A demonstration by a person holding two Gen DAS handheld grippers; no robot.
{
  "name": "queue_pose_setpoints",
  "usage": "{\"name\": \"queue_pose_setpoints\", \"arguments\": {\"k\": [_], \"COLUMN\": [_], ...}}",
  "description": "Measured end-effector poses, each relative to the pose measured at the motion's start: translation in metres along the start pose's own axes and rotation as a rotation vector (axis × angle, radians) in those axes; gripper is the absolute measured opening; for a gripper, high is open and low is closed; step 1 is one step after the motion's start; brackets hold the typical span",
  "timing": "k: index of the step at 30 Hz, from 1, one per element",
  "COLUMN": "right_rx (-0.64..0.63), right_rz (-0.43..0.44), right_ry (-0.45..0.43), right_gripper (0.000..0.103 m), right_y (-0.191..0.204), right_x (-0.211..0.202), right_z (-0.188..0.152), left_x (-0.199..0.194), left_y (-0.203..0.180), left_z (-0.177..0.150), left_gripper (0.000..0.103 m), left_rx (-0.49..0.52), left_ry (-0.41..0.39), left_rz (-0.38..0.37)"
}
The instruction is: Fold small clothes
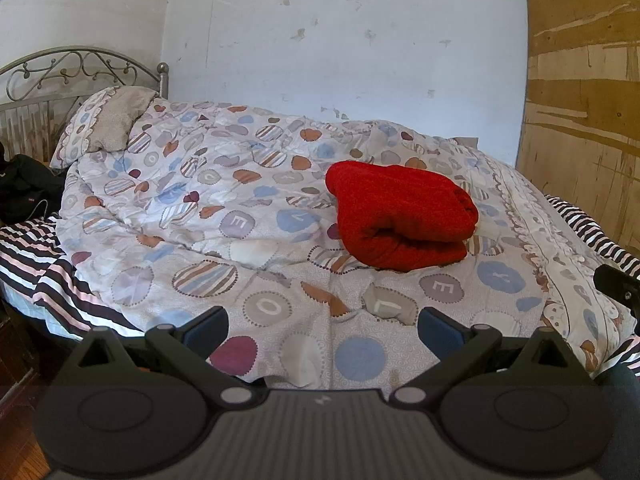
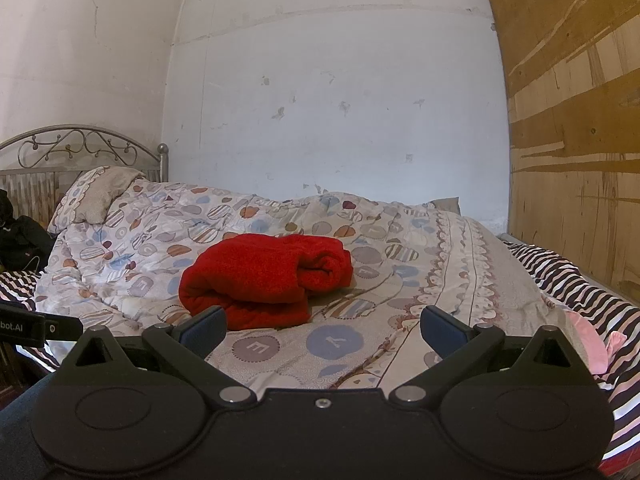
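Note:
A red knitted garment [image 1: 400, 214] lies folded into a thick bundle on the patterned quilt [image 1: 224, 216]; in the right wrist view the red garment [image 2: 264, 276] sits left of centre on the quilt [image 2: 400, 280]. My left gripper [image 1: 323, 330] is open and empty, held back from the bundle over the quilt's near edge. My right gripper [image 2: 323, 328] is open too, with nothing between its fingers; its left fingertip [image 2: 206, 326] is just short of the bundle's near edge. Part of the other gripper [image 2: 24, 326] shows at the left edge.
A pillow [image 1: 108, 124] leans on the metal headboard [image 1: 76, 68] at the far left. A black bag [image 1: 24, 188] rests on the striped sheet [image 1: 48, 264]. A wooden panel [image 1: 584, 100] stands to the right, a white wall [image 1: 340, 48] behind. A pink cloth [image 2: 588, 344] lies at the right.

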State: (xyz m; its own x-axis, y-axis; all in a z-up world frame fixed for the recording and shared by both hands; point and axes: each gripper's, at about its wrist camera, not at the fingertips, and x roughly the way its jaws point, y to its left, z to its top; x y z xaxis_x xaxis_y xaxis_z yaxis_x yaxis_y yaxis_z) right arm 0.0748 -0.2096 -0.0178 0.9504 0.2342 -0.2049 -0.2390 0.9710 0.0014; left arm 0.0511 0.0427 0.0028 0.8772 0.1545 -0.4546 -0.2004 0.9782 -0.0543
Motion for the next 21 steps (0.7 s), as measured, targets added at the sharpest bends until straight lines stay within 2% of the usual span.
{"name": "queue_pose_setpoints", "arguments": {"k": [21], "right_rx": [-0.001], "right_rz": [0.002], "right_ry": [0.001], "right_gripper": [0.103], "right_y": [0.0017], "right_x": [-0.0004], "right_z": [-0.0001], "left_x": [-0.0003], "left_y": [0.0013], "left_z": [0.0], "left_gripper": [0.103], "left_rx": [0.0], "left_ry": [0.001], "left_rz": [0.0]}}
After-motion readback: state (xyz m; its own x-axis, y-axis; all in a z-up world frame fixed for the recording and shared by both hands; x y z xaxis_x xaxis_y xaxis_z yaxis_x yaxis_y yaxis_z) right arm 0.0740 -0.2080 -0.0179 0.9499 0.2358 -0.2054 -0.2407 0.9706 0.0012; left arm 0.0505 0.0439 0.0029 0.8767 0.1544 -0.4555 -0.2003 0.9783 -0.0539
